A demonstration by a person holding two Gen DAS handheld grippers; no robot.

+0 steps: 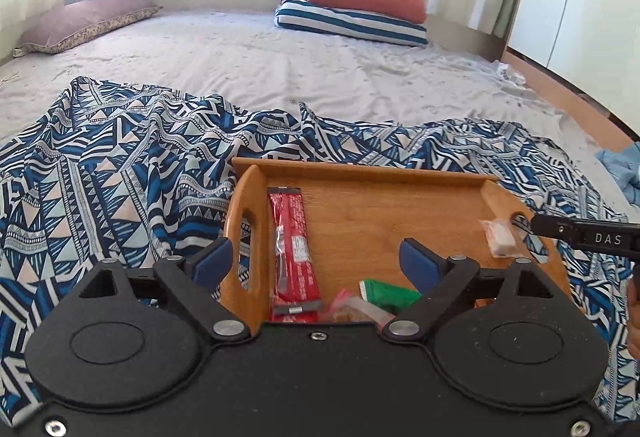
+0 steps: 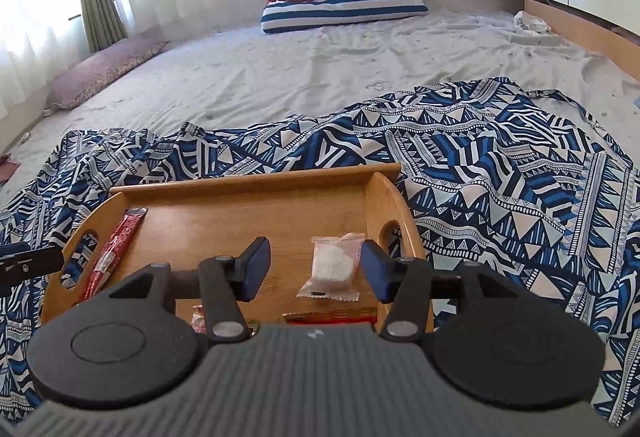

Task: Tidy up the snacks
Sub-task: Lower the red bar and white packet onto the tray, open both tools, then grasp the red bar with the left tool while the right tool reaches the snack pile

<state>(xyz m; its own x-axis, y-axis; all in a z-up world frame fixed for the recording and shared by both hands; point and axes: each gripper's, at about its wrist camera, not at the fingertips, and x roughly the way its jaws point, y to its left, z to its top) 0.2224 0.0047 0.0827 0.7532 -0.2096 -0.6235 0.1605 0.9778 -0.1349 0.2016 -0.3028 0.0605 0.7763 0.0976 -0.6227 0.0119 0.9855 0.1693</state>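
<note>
Basically both claws are spread and empty over the wooden tray (image 1: 360,173) on the bed: left claw (image 1: 320,261) above its red stick pack (image 1: 294,249), right claw (image 2: 314,269) straddling the white wrapped candy (image 2: 332,267), likely so snacks line up inside.

red snack stick (image 1: 292,249), green packet (image 1: 390,293), blue geometric-print cloth (image 1: 120,165)

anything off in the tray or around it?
Nothing spilled or damaged. The red stick pack and the white sweet lie flat in the wooden tray, both tools open above them. Only oddity: the tray sits on a rumpled patterned cloth, not a firm surface.
</note>
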